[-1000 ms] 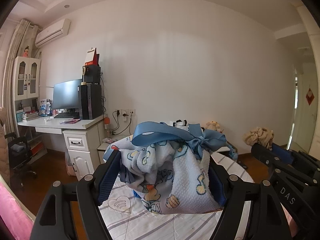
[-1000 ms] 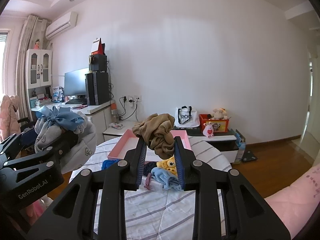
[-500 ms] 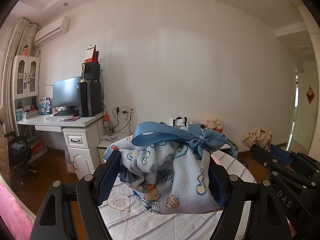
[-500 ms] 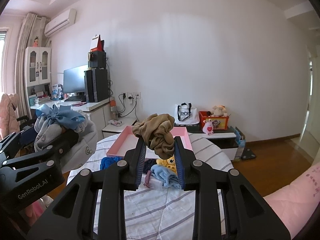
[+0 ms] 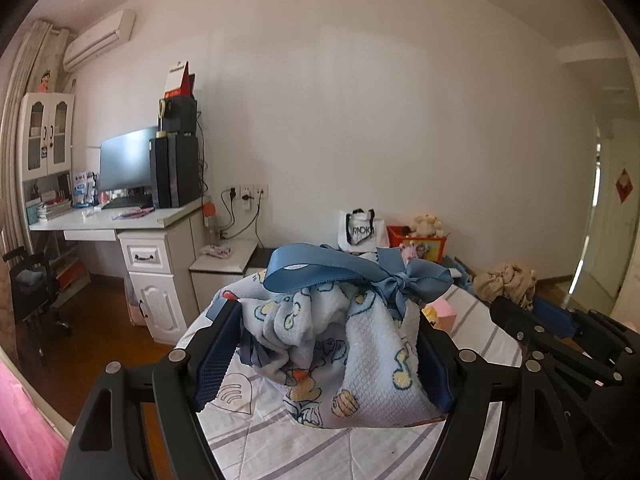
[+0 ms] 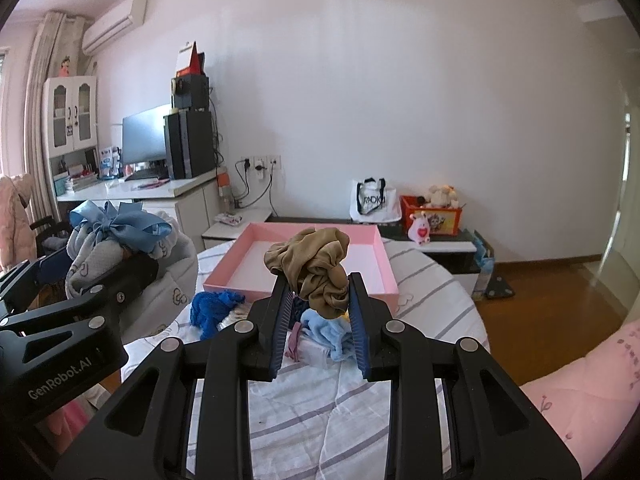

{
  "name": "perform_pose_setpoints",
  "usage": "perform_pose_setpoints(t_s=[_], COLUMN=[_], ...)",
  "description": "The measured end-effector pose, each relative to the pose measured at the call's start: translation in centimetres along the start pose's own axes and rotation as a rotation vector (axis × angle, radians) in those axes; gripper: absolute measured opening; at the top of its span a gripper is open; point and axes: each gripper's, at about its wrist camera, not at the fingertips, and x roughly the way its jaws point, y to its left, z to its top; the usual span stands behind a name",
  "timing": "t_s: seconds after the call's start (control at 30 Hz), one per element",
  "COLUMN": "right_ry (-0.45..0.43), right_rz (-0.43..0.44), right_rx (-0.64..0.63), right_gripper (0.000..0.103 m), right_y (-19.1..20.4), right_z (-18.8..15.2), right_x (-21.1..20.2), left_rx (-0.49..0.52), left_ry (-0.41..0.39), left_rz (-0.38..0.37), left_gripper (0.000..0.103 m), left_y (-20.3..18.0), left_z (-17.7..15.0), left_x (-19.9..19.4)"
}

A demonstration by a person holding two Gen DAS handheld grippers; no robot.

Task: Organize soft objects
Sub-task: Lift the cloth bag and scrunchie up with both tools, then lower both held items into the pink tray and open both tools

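Observation:
My left gripper (image 5: 326,344) is shut on a bunched light-blue cartoon-print cloth (image 5: 352,352) tied with a blue ribbon bow (image 5: 404,280), held above the round table (image 5: 256,440). From the right wrist view the same bundle (image 6: 120,240) hangs at the left. My right gripper (image 6: 320,300) is shut on a tan scrunchie (image 6: 316,268), raised in front of an empty pink tray (image 6: 256,252). Below it lie a dark blue scrunchie (image 6: 212,308) and a pile of small soft items (image 6: 324,332) on the striped cloth.
The round table (image 6: 432,304) has a white striped cover. A desk (image 5: 132,220) with a monitor and cabinet stands at the back left. A low shelf (image 6: 440,244) carries a white bag and a red toy box. Pink bedding (image 6: 580,392) lies at the lower right.
Both views have tilted down and drawn closer to the table. The pink tray and the pile appear larger in the right wrist view. Both grips are unchanged.

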Motion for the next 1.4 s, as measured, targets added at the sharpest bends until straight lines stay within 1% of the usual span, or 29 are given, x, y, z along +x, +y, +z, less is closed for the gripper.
perform_pose_setpoints(t_s=[0.27, 0.47, 0.67, 0.93, 0.97, 1.1, 1.27, 1.4], right_ry=[0.072, 0.125, 0.163, 0.211, 0.216, 0.243, 0.32, 0.375], right_rz=[0.005, -0.005, -0.018, -0.008, -0.007, -0.018, -0.018, -0.021], right_rx=[-0.004, 0.009, 0.021, 0.033, 0.033, 0.032, 0.025, 0.009], right_gripper=[0.026, 0.026, 0.026, 0.026, 0.026, 0.026, 0.026, 0.026], right_y=[-0.1, -0.9, -1.6, -2.2, -2.2, -2.4, -2.3, -2.1], right_z=[-0.3, 0.1, 0.8, 1.9, 2.0, 2.1, 1.6, 0.7], right_x=[4.6, 9.0, 12.8, 16.8, 17.4, 19.7, 23.3, 25.1], left_rx=[0.005, 0.01, 0.007, 0.012, 0.015, 0.027, 0.025, 0.042], left_ry=[0.08, 0.135, 0.17, 0.21, 0.218, 0.24, 0.296, 0.336], left_rz=[-0.004, -0.01, -0.021, -0.007, -0.005, -0.005, -0.037, -0.026], left_gripper=[0.075, 0.075, 0.075, 0.075, 0.075, 0.075, 0.076, 0.076], left_y=[-0.8, -1.5, -1.9, -1.9, -2.0, -2.3, -2.0, -1.7], left_z=[1.5, 4.1, 7.0, 10.9, 11.6, 12.6, 13.5, 14.0], left_x=[4.8, 9.6, 14.4, 21.9, 23.3, 27.7, 33.3, 37.7])
